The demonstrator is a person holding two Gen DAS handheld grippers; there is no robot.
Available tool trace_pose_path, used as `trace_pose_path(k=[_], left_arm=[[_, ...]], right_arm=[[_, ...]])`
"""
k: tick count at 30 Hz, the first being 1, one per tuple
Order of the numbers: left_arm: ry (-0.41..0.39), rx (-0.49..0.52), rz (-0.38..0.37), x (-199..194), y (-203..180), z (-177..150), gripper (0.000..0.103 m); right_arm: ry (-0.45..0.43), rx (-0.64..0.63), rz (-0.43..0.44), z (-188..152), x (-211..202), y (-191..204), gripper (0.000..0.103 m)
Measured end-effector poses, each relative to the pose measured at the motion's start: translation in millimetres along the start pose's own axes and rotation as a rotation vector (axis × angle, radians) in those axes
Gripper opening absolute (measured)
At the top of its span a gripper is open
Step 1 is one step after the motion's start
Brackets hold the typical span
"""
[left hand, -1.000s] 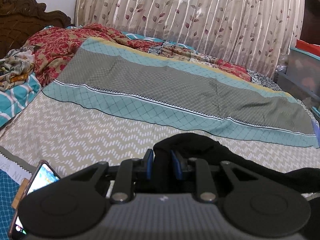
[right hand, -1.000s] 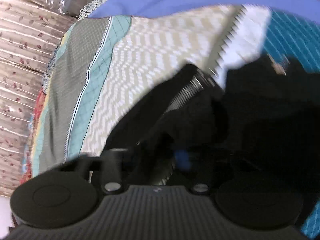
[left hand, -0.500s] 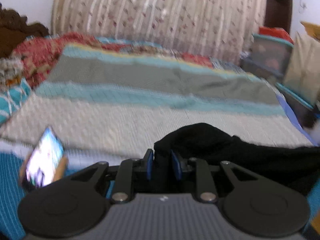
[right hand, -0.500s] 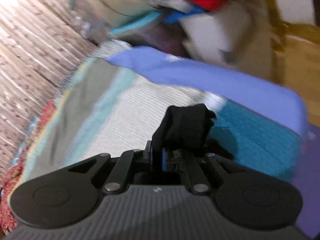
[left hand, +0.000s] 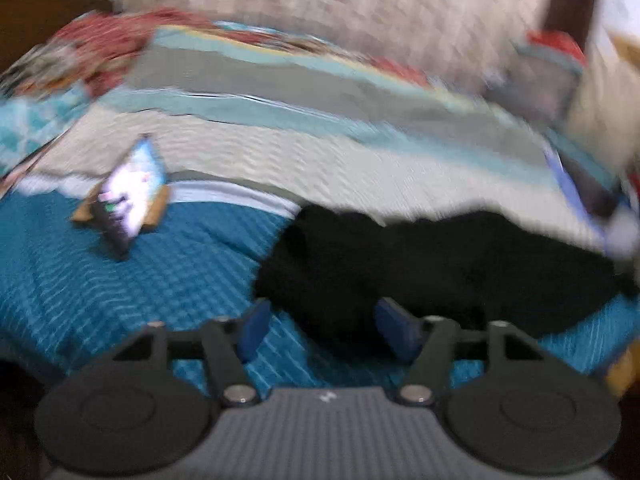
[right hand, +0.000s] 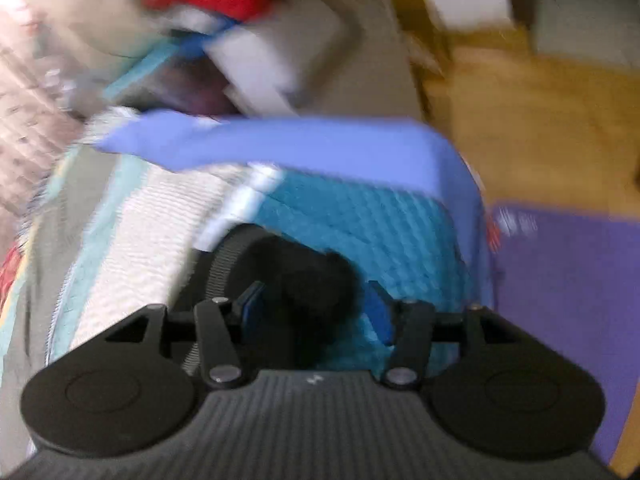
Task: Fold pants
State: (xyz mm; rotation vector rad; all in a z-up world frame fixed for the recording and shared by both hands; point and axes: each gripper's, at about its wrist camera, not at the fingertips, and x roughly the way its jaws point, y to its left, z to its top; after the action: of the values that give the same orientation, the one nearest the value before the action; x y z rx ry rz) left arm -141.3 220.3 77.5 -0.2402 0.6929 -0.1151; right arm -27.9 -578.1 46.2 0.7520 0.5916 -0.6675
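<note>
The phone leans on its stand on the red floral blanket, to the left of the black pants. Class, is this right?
Not quite. In the left wrist view the phone leans on its stand on the teal bedspread, not on a red one. It is left of the black pants.

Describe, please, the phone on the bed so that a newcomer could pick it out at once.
Start from the bed's teal quilt in the left wrist view. Left of the black pants, near the quilt's far edge, the phone stands tilted on a small brown stand. Its lit, bright screen sets it apart from the fabrics around it.
</note>
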Motion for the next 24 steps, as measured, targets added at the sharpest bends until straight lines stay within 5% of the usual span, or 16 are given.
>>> trace_pose_path(k=[2,6,11,14,15,18,20,22,24], left_arm=[[-0.005,-0.135,-0.043,2.5,22.0,8.9,0.072],[0.037,-0.269,-0.148,26.5,37.2,13.7,0.076],[0.153,-0.353,-0.275,55.2,34.3,-5.1,0.082],[0.167,-0.475,-0.368,68.1,42.1,-13.8,0.086],[0.163,-0.507,-0.383,72.0,45.3,-15.1,0.085],[0.15,-0.584,-0.428,81.0,58.7,-16.8,0.053],[0.134,-0.592,-0.445,83.5,66.4,-15.7,0.044],[0.124,-0.576,-0.445,86.9,70.1,-10.3,0.044],[0.121,-0.562,-0.458,90.9,71.4,-3.9,0.044]], right_arm=[[0.013,-0.181,0.106,-15.1,-12.2,53.4,0.057],[0.193,-0.525,0.398,-80.4,-27.5,177.0,0.057],[0.459,-0.956,0.724,-225.0,-66.8,314.1,0.056],[0.559,-1.161,0.866,-307.0,-94.6,359.1,0.056],[0.585,-1.217,0.932,-327.6,-106.9,366.6,0.056],[0.68,-1.375,1.187,-361.7,-141.5,368.0,0.065],[0.632,-1.498,1.301,-375.3,-164.4,358.1,0.083],[0.472,-1.614,1.299,-389.4,-175.1,349.4,0.087],[0.429,-1.739,1.242,-409.0,-172.1,346.7,0.087]])
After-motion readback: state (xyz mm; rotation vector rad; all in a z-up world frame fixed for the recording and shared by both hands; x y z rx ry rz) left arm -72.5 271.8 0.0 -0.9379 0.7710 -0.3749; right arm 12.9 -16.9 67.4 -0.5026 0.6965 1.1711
